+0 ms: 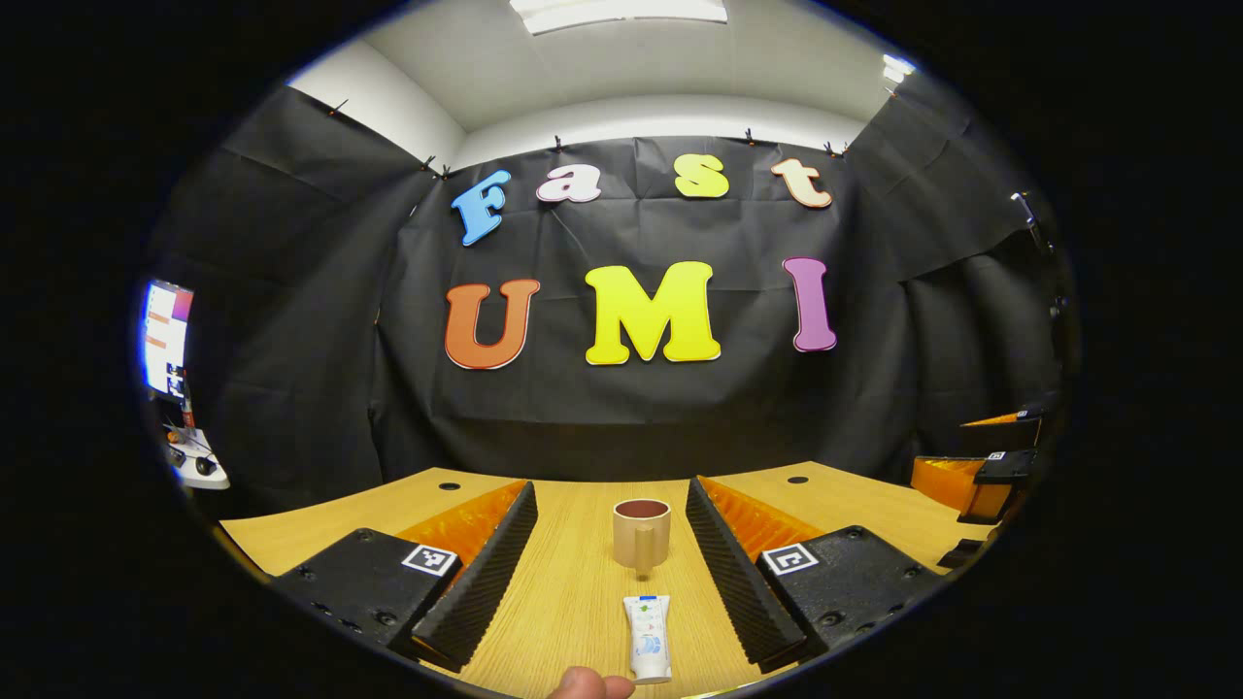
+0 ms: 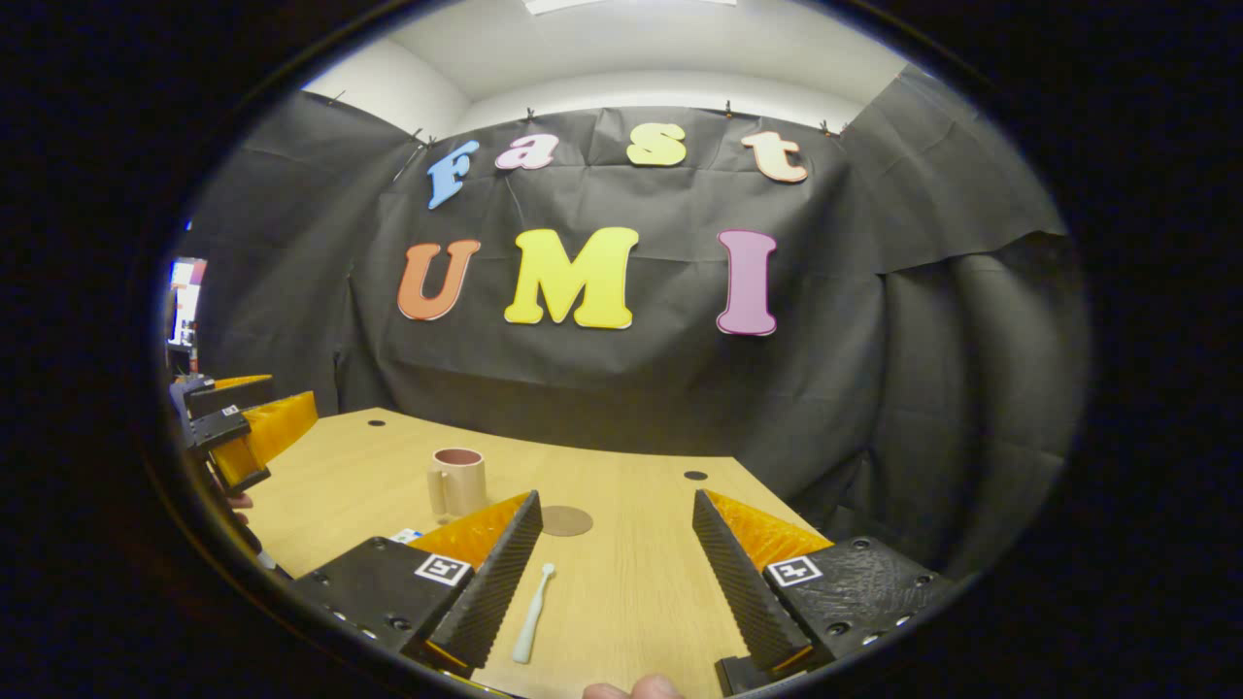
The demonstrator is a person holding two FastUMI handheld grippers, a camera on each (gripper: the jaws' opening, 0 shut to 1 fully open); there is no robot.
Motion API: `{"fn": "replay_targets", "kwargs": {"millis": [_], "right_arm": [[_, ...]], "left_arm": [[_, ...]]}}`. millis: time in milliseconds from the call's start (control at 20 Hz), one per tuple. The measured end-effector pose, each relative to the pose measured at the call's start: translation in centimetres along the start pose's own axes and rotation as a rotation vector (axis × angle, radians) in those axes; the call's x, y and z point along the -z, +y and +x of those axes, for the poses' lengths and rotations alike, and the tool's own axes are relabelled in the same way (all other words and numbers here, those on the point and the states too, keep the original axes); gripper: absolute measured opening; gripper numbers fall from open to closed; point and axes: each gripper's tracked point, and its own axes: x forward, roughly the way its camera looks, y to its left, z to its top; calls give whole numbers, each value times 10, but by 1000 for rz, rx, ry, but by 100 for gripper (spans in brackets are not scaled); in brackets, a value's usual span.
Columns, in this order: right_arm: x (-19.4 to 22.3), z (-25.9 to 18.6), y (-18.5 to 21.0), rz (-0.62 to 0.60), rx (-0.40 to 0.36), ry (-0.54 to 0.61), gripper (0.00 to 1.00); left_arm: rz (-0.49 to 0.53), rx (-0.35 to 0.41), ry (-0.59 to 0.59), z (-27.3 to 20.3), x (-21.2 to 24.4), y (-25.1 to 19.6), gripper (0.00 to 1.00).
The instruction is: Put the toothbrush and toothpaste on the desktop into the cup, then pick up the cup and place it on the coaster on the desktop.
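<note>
— Wooden worktop [image 1: 573,592] under black cloth in the left gripper view. Anything between the fingers?
— Nothing held. Left gripper [image 1: 610,573] spread wide, both fingers apart over bare wood. Toothpaste [image 1: 648,636] flat on the worktop near its front edge, between the fingers, cap end toward the cup [image 1: 641,534]. Cup upright farther back, in line with the tube, handle facing forward. Right gripper [image 1: 981,466] off by the worktop's right edge.
— And the right gripper view?
— Same worktop, seen from the right. Right gripper there [image 2: 614,573] also spread wide, empty. Toothbrush [image 2: 534,614] flat near the front edge, just beside the inner finger on the view's left. Coaster [image 2: 566,520] farther back, bare, just right of the cup and apart from it. Left gripper [image 2: 238,432] out toward the left edge.
— Advice for the pick-up?
— Judged only: straddle the tube across its narrow width, close near mid-body, lift level, then tip cap-down over the cup's mouth. For the toothbrush, shift sideways to centre the handle before closing.
</note>
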Motion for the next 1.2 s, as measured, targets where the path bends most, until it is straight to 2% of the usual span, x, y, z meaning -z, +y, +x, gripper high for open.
{"fn": "replay_targets", "kwargs": {"millis": [150,450,500,600,650,700,950,1200], "right_arm": [[7,1,8,1,-14,23,97],[17,7,12,0,-28,63,92],[19,8,12,-2,-28,68,97],[21,9,17,6,-41,77,98],[24,9,20,8,-47,86,95],[26,10,21,11,-51,94,98],[44,14,24,42,-52,149,92],[66,16,28,34,-54,215,98]], "left_arm": [[7,-5,11,2,4,1,98],[7,20,54,7,15,-6,98],[4,20,71,8,19,-7,98],[2,19,109,10,30,-9,100],[1,20,126,10,34,-9,98],[0,21,143,12,39,-11,98],[-31,49,246,11,63,-20,98],[-14,89,393,13,94,-27,98]]}}
